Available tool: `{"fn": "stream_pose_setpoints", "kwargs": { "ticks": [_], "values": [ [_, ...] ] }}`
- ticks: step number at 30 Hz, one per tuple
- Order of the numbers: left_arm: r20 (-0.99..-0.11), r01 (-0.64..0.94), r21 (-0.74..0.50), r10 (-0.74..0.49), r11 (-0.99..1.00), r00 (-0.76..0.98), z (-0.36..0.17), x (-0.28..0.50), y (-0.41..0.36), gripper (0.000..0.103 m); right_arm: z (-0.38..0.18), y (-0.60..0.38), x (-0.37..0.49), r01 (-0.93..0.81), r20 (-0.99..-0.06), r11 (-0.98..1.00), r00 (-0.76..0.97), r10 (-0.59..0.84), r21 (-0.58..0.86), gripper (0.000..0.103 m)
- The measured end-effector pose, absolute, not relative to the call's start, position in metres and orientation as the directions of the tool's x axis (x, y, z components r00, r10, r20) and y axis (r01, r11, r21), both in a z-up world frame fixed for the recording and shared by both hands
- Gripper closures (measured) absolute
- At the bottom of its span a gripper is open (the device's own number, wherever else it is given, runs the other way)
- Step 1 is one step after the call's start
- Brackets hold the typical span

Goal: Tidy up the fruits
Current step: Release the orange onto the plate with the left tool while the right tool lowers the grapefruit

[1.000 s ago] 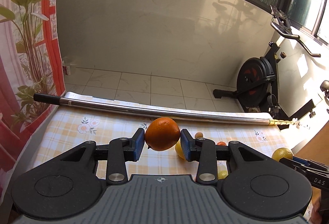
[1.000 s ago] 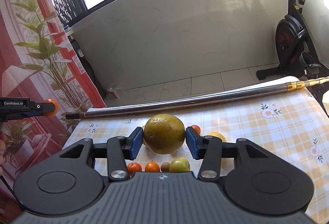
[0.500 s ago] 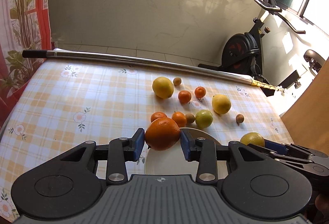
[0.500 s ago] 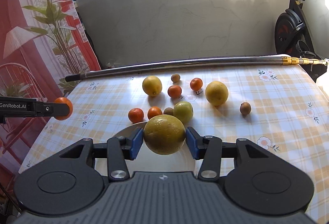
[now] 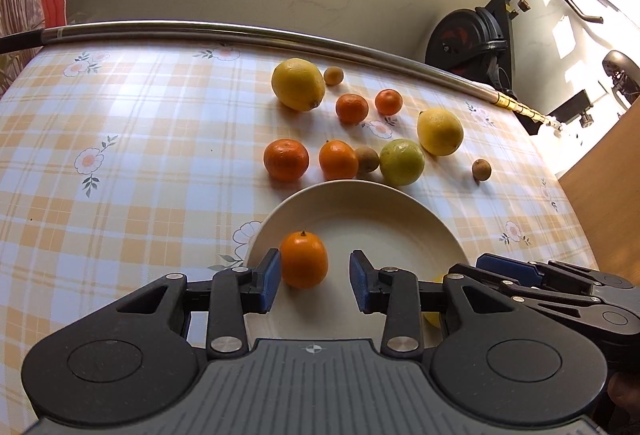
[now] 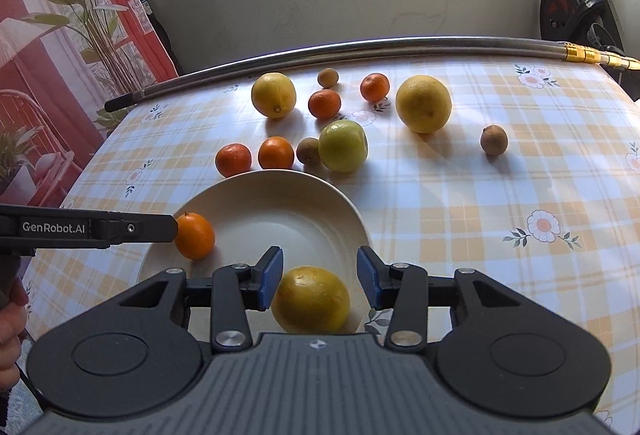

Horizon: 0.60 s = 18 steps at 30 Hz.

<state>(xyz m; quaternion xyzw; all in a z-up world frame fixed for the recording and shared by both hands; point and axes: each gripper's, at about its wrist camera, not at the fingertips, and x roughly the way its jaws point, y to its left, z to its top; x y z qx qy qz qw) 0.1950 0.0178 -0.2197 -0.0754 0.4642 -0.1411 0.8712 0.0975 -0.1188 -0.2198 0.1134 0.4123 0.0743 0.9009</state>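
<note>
A white plate [image 5: 384, 219] sits on the checked tablecloth near the front; it also shows in the right wrist view [image 6: 280, 203]. My left gripper [image 5: 314, 277] is open, with an orange [image 5: 303, 259] resting on the plate beside its left pad. My right gripper [image 6: 319, 277] is open around a yellow-green citrus [image 6: 311, 299] that lies on the plate's near rim. The orange [image 6: 195, 235] shows at the left gripper's tip in the right wrist view. Several loose fruits lie beyond the plate: lemons [image 6: 423, 103], tangerines [image 6: 276, 153], a green apple [image 6: 343, 146].
A metal pole [image 6: 360, 49] lies along the table's far edge. A small brown fruit [image 6: 493, 140] sits alone at the right. An exercise bike [image 5: 472, 35] stands beyond the table on the right. A wooden surface [image 5: 600, 179] borders the table's right side.
Both grippers came down over the plate and opened. The orange and the yellow-green citrus, held in the jaws before, now rest on the plate.
</note>
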Motion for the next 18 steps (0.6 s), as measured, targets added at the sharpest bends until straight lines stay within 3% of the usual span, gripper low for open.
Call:
{"fn": "stream_pose_setpoints", "kwargs": {
  "ticks": [12, 18],
  "values": [
    [-0.79, 0.153, -0.195, -0.248, 0.969, 0.56, -0.226, 0.195, 0.012, 0.064, -0.222, -0.118, 0.094, -0.05, -0.735, 0.951, 0.622, 0.27, 0.307, 0.056],
    [-0.772, 0.127, -0.148, -0.195, 0.981, 0.605, -0.219, 0.182, 0.012, 0.063, -0.222, -0.121, 0.09, -0.032, -0.741, 0.952, 0.621, 0.256, 0.303, 0.048]
  ]
}}
